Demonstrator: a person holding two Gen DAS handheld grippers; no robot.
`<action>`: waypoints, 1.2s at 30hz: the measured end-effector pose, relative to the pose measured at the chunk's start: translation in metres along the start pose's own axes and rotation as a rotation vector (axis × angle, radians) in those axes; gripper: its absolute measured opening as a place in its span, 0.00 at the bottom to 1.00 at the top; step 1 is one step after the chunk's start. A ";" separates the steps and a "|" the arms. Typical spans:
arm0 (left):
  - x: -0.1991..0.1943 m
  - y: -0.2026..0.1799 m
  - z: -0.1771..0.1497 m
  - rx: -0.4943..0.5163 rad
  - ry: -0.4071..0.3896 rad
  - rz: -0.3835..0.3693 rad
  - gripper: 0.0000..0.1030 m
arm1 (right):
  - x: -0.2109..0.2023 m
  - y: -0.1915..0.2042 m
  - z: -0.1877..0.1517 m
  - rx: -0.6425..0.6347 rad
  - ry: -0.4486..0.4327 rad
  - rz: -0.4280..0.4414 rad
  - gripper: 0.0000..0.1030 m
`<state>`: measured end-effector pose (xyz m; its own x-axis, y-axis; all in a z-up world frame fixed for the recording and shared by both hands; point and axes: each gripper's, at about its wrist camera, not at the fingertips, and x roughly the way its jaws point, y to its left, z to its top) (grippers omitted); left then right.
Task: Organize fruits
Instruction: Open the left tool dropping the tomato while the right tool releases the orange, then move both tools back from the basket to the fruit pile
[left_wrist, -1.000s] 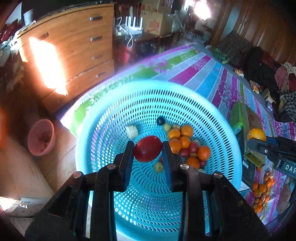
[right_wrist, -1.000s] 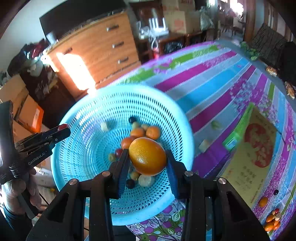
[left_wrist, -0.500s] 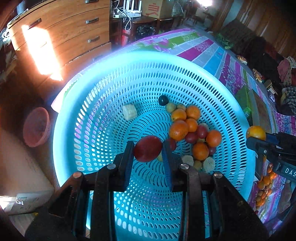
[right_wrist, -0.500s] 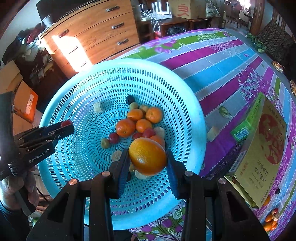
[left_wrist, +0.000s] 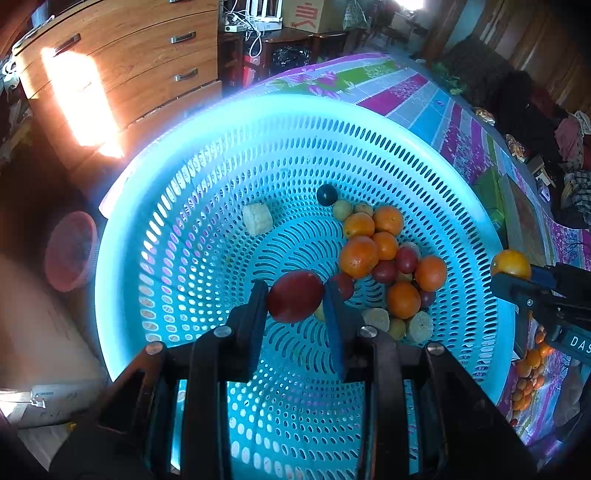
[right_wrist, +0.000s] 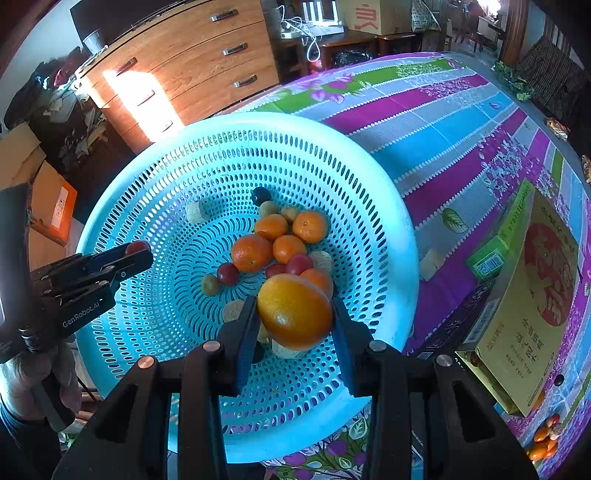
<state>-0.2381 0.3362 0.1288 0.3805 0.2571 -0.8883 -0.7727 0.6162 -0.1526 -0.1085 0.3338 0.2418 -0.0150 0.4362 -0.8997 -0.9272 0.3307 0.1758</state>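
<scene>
A big turquoise perforated basket (left_wrist: 476, 229) (right_wrist: 399, 236) stands on the striped tablecloth and holds a pile of small oranges (left_wrist: 358, 256) (right_wrist: 252, 253), red and green fruits and pale chunks. My left gripper (left_wrist: 295, 295) is shut on a dark red fruit (left_wrist: 295, 295), hanging over the basket's middle. My right gripper (right_wrist: 295, 312) is shut on a large orange (right_wrist: 295, 312) above the basket's near right side. Each gripper appears in the other's view: the right with its large orange (left_wrist: 511, 264), the left with its dark red fruit (right_wrist: 136, 246).
A yellow and green carton (right_wrist: 524, 295) lies on the cloth right of the basket, with more small fruits (right_wrist: 543, 439) beyond it. A wooden chest of drawers (left_wrist: 122, 66) stands behind. A pink bowl (left_wrist: 70, 251) sits on the floor at left. A hand (right_wrist: 37, 373) holds the left gripper.
Both grippers have sunk towards the basket with their fruits still held; the basket now fills more of each view. Most of that drop came early; little has shifted lately.
</scene>
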 end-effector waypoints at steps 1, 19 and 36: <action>0.001 0.000 -0.001 -0.001 0.001 -0.001 0.30 | 0.001 0.000 0.000 0.000 0.001 0.000 0.41; 0.005 -0.002 -0.003 0.014 0.009 -0.024 0.60 | 0.001 0.001 -0.002 0.009 -0.008 0.002 0.62; -0.018 -0.013 -0.006 0.002 -0.063 -0.008 0.77 | -0.060 0.001 -0.031 0.007 -0.205 -0.011 0.64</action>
<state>-0.2379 0.3197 0.1442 0.4177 0.2988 -0.8580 -0.7686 0.6199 -0.1583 -0.1206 0.2820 0.2832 0.0727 0.5935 -0.8016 -0.9241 0.3423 0.1697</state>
